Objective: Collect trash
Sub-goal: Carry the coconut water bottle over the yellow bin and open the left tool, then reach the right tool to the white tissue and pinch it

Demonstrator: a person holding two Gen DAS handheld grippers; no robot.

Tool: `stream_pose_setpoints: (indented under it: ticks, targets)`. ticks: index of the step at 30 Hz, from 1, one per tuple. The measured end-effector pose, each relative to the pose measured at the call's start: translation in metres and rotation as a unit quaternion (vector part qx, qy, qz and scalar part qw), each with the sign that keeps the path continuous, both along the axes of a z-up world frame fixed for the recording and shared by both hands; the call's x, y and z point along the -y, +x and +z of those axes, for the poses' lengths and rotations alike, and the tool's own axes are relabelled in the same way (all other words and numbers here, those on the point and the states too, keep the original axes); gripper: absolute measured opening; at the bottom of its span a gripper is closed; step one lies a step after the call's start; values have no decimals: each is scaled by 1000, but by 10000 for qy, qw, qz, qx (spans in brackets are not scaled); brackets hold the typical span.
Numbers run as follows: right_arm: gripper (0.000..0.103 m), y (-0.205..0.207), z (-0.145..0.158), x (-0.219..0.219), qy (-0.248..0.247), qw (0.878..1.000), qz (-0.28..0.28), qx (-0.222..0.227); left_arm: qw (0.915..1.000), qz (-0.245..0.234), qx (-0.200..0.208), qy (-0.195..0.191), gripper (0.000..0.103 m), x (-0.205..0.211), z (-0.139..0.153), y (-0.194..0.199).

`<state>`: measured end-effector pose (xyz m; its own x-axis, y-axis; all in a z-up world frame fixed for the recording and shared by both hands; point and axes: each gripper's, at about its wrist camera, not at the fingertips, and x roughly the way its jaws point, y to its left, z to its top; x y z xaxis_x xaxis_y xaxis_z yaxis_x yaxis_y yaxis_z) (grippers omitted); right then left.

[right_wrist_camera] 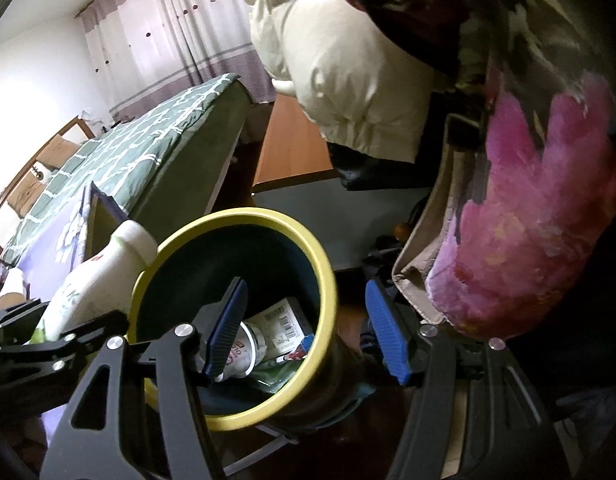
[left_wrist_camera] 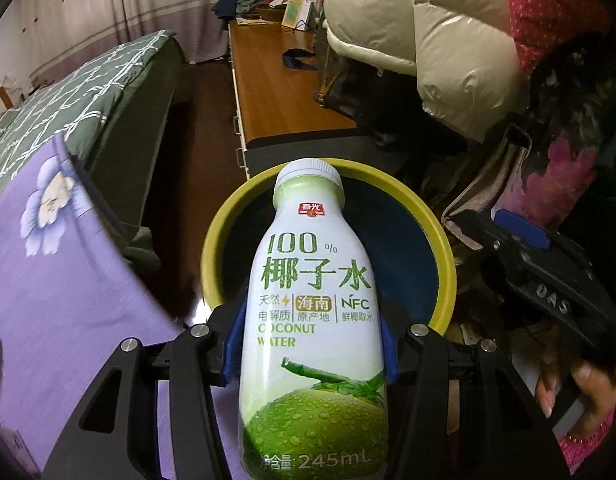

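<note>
My left gripper [left_wrist_camera: 312, 344] is shut on a white and green coconut water bottle [left_wrist_camera: 314, 320], cap pointing forward over the near rim of a yellow-rimmed dark bin [left_wrist_camera: 440, 248]. In the right wrist view the bottle [right_wrist_camera: 103, 276] shows at the bin's left rim [right_wrist_camera: 328, 280], held by the left gripper [right_wrist_camera: 47, 344]. My right gripper [right_wrist_camera: 303, 336] is open and empty, straddling the bin's right wall, one blue pad inside and one outside. Inside the bin lie a white cup [right_wrist_camera: 243, 352] and a barcoded wrapper [right_wrist_camera: 283, 320]. The right gripper [left_wrist_camera: 520, 240] shows at the right of the left wrist view.
A bed with a green checked cover [left_wrist_camera: 67, 92] and a purple flowered sheet [left_wrist_camera: 59, 260] lies to the left. A wooden cabinet [left_wrist_camera: 275, 92] stands behind the bin. A cream puffer jacket [left_wrist_camera: 436, 28] and flowered clothing [right_wrist_camera: 520, 208] hang close on the right.
</note>
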<state>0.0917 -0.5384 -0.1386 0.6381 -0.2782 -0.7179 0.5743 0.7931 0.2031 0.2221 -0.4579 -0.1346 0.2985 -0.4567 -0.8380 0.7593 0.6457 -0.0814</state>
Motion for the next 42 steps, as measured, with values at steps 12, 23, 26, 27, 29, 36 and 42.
stream_pose_setpoints:
  ticks: [12,23,26,27,29,36,42]
  targets:
    - [59,8,-5,-8,57,9999,131,-45,9945,514,772,-490,89,-45,43,-2]
    - [59,34,3,-58,-115,9975,681,-125,9731,1831,1173,-763,93,-219,64,-7]
    - [59,46,6,-80,-224,9957,885,-154,9638,2209,1277,-767,93,-261,65,-7]
    - [59,50,8,-88,-255,9950,954,-159,9589,2392,1322,-759,93,-282,66,-6]
    - [59,58,11,-104,-299,9933,1103,-160,9516,2648,1366,-749,93,-312,66,-6]
    - [59,90,17,-169,-425,9831,1772,-199,9243,3424,1556,-646,93,-405,65,-9]
    - [59,118,24,-234,-482,9691,2412,-181,8960,4106,1624,-471,93,-474,49,-6]
